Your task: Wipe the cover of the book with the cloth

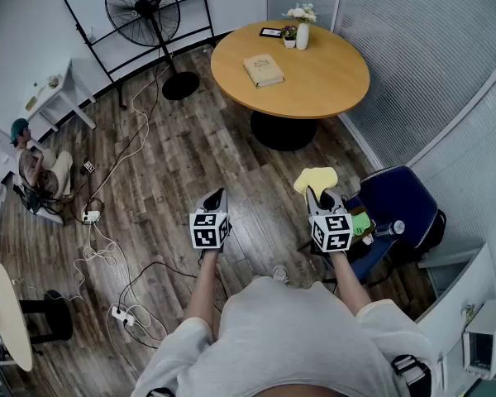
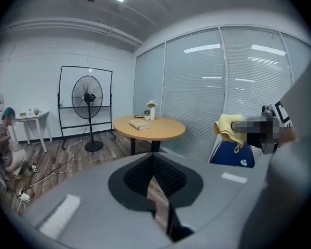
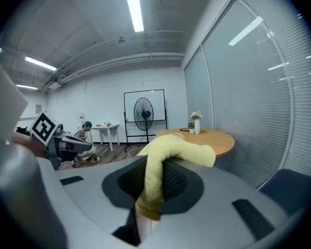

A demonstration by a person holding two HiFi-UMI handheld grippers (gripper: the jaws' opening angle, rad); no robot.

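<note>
**Head view.** The tan hardback book lies on the round wooden table, well apart from the left gripper and the right gripper.

**Left gripper view.** The jaws are drawn together and hold nothing. Unless this gripper steadies the book, a wiping stroke would probably push it across the tabletop.

**Right gripper view.** The jaws clamp the yellow cloth by a narrow fold, and its bulk flops over the top. Friction against the cover could drag the cloth free.

- Your room is evenly bright, lit by ceiling strip lights.
- Shadows are faint.
- Both gripper views bend strongly toward dark, rounded edges.
- Close foreground looks soft.
</note>
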